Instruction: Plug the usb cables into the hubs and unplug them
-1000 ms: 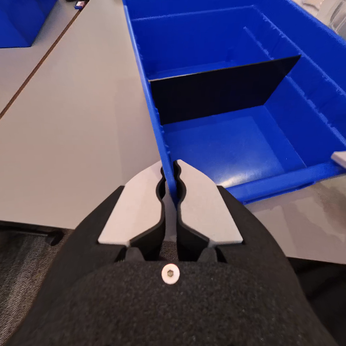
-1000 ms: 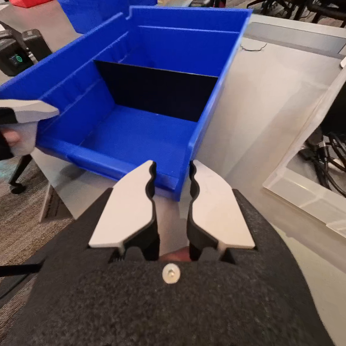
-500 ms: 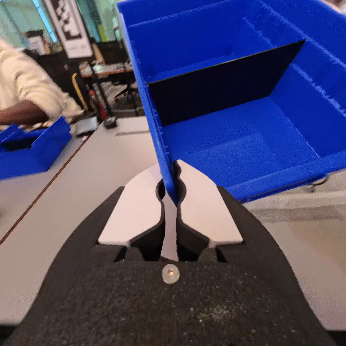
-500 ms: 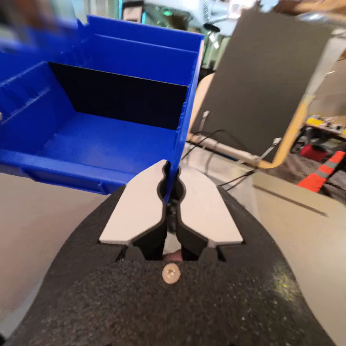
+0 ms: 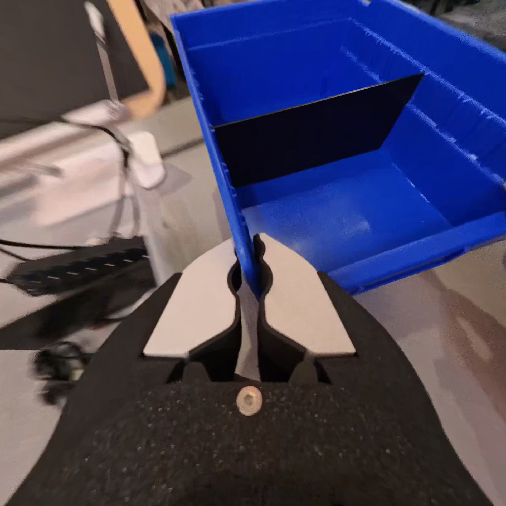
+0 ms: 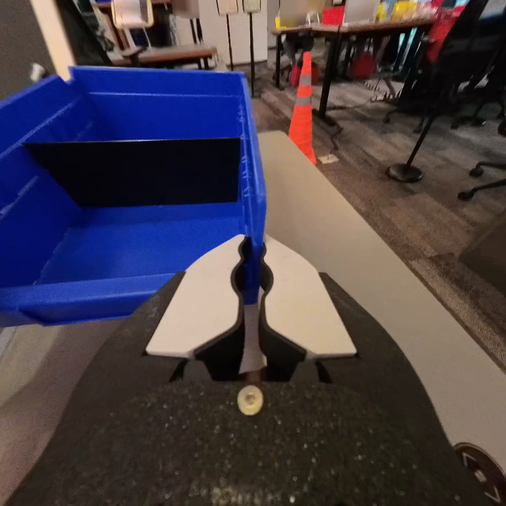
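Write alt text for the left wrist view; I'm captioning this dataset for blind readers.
The left tongs are shut on the near left wall of an empty blue bin with a black divider. A black USB hub with cables lies blurred on the grey table to the left.

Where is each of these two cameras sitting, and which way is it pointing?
Left wrist view: on the left gripper, looking along its fingers, shut on the blue bin's left wall; a black hub lies left.
Right wrist view: on the right gripper, shut on the bin's right wall; an orange cone beyond.
Shared: the bin and its black divider.
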`<action>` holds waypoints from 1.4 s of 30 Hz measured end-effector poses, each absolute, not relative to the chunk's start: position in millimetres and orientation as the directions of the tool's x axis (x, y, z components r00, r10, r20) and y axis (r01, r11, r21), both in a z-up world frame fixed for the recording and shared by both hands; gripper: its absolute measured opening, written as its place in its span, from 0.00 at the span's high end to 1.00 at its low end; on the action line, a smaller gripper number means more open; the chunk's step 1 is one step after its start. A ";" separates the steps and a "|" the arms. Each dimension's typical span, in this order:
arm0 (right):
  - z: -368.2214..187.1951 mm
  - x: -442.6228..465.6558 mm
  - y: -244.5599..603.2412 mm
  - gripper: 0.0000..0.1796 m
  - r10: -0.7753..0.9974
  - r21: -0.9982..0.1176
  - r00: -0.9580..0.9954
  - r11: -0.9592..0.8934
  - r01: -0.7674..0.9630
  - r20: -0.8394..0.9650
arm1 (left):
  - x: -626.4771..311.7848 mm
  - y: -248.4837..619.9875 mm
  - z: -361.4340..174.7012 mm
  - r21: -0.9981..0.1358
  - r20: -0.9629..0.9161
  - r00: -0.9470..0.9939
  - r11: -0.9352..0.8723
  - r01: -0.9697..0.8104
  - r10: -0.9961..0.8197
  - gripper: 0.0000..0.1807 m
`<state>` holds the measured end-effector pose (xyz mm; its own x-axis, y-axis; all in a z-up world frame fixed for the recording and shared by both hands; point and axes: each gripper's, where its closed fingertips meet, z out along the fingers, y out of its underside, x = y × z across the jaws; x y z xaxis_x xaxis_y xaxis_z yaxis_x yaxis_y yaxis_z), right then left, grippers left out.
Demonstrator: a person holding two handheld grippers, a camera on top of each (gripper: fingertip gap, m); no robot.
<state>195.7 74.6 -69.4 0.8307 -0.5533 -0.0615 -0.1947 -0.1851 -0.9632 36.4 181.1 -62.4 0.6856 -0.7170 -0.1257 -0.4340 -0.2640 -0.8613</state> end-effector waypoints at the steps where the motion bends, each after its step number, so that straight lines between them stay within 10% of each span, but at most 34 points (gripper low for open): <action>1: -81.2 209.8 71.9 0.98 -0.553 -0.949 0.830 -0.218 -0.226 -0.071 | 47.1 175.2 -79.4 -0.850 -0.076 0.690 -0.315 -0.422 -0.720 0.97; 27: -145.4 208.4 89.8 0.94 -0.419 -0.849 0.895 -0.407 -0.337 -0.155 | 42.3 159.8 -136.0 -0.851 -0.014 0.658 -0.336 -0.403 -0.753 0.85; 30: -129.6 202.0 89.9 0.75 -0.415 -0.883 0.897 -0.351 -0.311 -0.151 | 35.7 149.6 -105.3 -0.901 0.069 0.592 -0.305 -0.308 -0.803 0.85; 35: -45.6 179.4 74.3 0.72 -0.460 -0.987 0.886 -0.158 -0.022 0.053 | -47.0 145.2 -19.9 -0.972 0.150 0.507 -0.221 -0.080 -0.849 0.82; 42: -59.2 -15.8 121.7 0.75 0.097 -0.985 0.995 -0.170 0.034 0.018 | -229.7 209.3 -25.3 -0.973 -0.011 0.719 -0.159 -0.169 -0.695 0.82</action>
<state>-15.8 121.7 -59.2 0.9952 0.0965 0.0176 0.0340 -0.1701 -0.9848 -229.7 209.3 -25.3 0.7190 -0.6950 -0.0111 -0.1689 -0.1592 -0.9727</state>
